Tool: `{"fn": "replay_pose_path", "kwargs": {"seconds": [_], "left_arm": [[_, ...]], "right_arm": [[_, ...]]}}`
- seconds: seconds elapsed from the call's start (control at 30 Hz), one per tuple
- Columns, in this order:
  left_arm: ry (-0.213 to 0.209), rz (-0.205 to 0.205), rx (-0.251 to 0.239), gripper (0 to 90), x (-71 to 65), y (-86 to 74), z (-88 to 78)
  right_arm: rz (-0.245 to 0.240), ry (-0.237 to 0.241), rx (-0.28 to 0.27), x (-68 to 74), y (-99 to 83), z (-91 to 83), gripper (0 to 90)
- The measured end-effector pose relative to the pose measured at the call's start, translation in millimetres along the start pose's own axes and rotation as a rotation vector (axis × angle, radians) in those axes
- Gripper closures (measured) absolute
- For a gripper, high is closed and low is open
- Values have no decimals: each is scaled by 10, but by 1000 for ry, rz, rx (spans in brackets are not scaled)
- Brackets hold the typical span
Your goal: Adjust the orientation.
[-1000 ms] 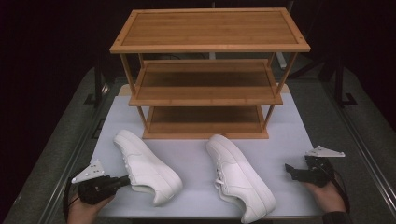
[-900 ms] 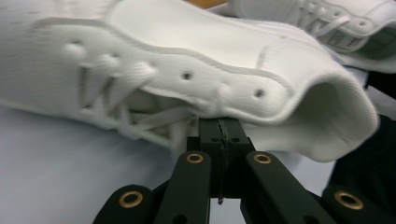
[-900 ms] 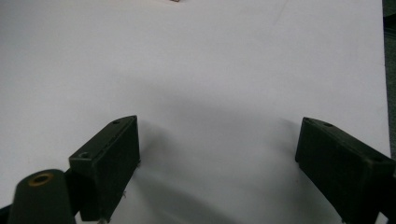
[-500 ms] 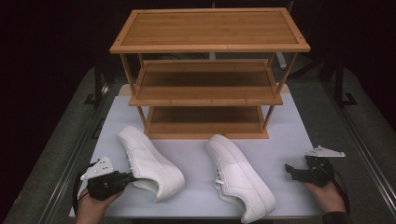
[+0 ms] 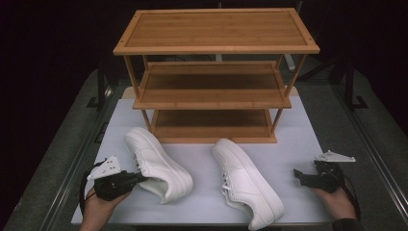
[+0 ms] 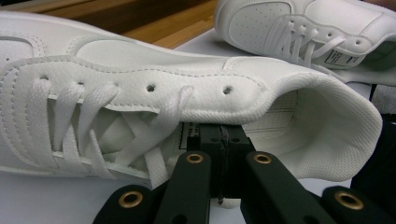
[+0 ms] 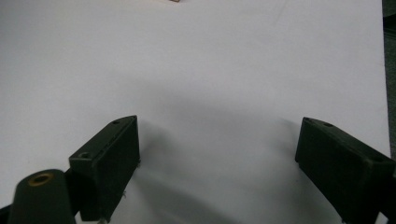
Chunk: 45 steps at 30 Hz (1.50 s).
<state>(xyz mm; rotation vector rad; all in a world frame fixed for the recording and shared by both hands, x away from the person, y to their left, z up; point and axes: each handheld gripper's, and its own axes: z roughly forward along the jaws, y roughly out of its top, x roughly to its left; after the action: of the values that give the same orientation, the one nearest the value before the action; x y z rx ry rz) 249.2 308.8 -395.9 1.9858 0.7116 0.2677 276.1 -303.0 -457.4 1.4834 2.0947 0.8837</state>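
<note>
Two white sneakers lie on the white mat (image 5: 298, 130) in front of a three-tier bamboo shoe rack (image 5: 216, 29). My left gripper (image 5: 139, 177) is shut on the left sneaker (image 5: 156, 163), pinching the upper's edge beside the laces. In the left gripper view the jaws (image 6: 224, 140) meet on that edge of the left sneaker (image 6: 140, 88), with the other sneaker (image 6: 303, 28) beyond. The right sneaker (image 5: 245, 187) lies mid-mat, toe toward the rack. At the mat's right my right gripper (image 5: 297, 177) stands open, its jaws (image 7: 217, 154) spread above bare mat (image 7: 187, 56).
All three rack shelves are bare wood; the lowest shelf (image 5: 211, 125) sits just behind the sneakers. Grey table surface (image 5: 351, 144) borders the mat on both sides, with dark stands at the back corners.
My left gripper has shifted a little right and up with the left sneaker in its grip, tilting the sneaker slightly. The right gripper and right sneaker have stayed put.
</note>
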Motion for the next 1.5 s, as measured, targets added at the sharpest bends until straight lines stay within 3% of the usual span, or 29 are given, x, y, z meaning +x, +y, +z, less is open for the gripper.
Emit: {"fn": "replay_pose_path", "kwargs": {"seconds": [0.13, 0.23, 0.53, 0.73, 0.87, 1.0, 1.23, 1.5], "left_arm": [[-18, 5, -27, 900, -1, 67, 17], [-20, 21, -21, 900, 0, 127, 51], [-42, 20, -37, 900, 40, 286, 206], [-57, 34, 1, 900, 6, 331, 366], [-65, 38, 11, 895, -43, 342, 369], [-83, 49, -17, 787, -174, 385, 317], [-178, 48, -47, 631, -368, 375, 324], [-234, 60, -15, 548, -455, 355, 483]], "right_arm": [[0, 0, 0, 0, 0, 0, 131], [0, 0, 0, 0, 0, 0, 131], [0, 1, 0, -1, 0, 0, 131], [1, 1, 0, -1, 0, -1, 131], [0, 1, -1, -1, 0, 0, 131], [0, 1, -1, -1, 0, 0, 131], [0, 0, -1, -1, -1, -1, 131], [1, 1, 0, -1, 0, -1, 131]]}}
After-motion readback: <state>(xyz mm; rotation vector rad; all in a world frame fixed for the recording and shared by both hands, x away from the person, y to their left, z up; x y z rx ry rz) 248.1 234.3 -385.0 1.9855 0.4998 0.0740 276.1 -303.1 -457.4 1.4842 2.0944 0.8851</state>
